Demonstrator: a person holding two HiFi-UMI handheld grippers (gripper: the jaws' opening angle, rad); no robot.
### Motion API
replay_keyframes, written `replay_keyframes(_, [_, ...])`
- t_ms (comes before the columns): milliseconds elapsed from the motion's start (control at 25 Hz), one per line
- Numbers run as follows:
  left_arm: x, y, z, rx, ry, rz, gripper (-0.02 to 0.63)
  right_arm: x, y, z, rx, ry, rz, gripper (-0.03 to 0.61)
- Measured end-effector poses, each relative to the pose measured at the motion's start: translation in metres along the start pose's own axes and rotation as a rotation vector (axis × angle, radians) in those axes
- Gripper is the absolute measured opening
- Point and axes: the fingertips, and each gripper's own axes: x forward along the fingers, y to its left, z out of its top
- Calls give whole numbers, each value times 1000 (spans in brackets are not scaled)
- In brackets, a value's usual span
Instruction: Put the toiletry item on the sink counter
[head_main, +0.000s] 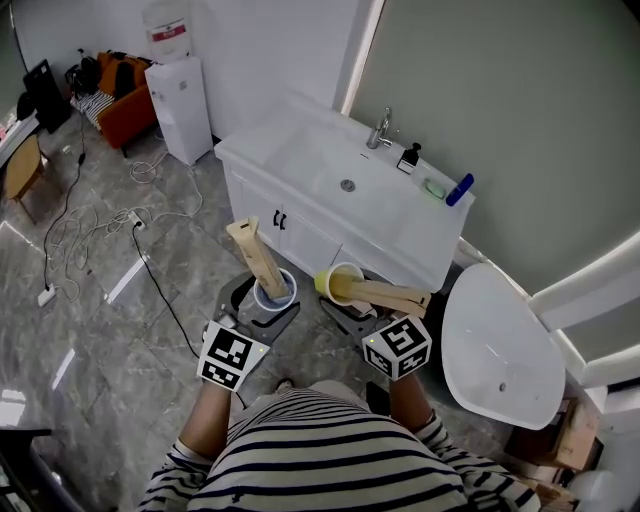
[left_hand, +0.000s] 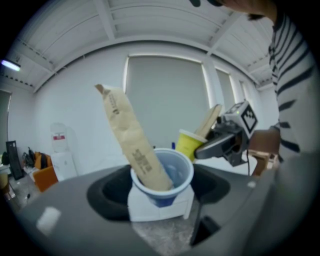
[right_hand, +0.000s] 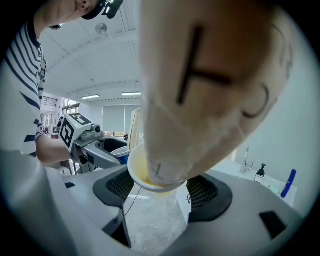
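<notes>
My left gripper (head_main: 272, 297) is shut on a blue cup (head_main: 275, 291) with a tan paper packet (head_main: 255, 257) standing in it. In the left gripper view the blue cup (left_hand: 170, 172) sits between the jaws and the packet (left_hand: 131, 140) leans up to the left. My right gripper (head_main: 345, 292) is shut on a yellow cup (head_main: 341, 282) that holds a second tan packet (head_main: 390, 294), lying toward the right. That packet (right_hand: 210, 85) fills much of the right gripper view above the yellow cup (right_hand: 145, 175). Both cups hang in front of the white sink counter (head_main: 270, 150), below its cabinet doors.
On the counter's back right stand a faucet (head_main: 380, 130), a soap bottle (head_main: 408, 157), a green soap (head_main: 433, 187) and a blue item (head_main: 460, 189). A white oval fixture (head_main: 500, 350) is at the right. A water dispenser (head_main: 180, 100) and floor cables (head_main: 90, 230) lie left.
</notes>
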Motion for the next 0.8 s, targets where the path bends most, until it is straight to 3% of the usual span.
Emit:
replay_keyframes(480, [29, 48, -3, -13, 5, 11, 362, 56, -30, 12, -9, 4, 34, 333])
replay_keyframes(800, [90, 96, 6, -2, 8, 16, 362, 110, -89, 24, -11, -10, 64, 333])
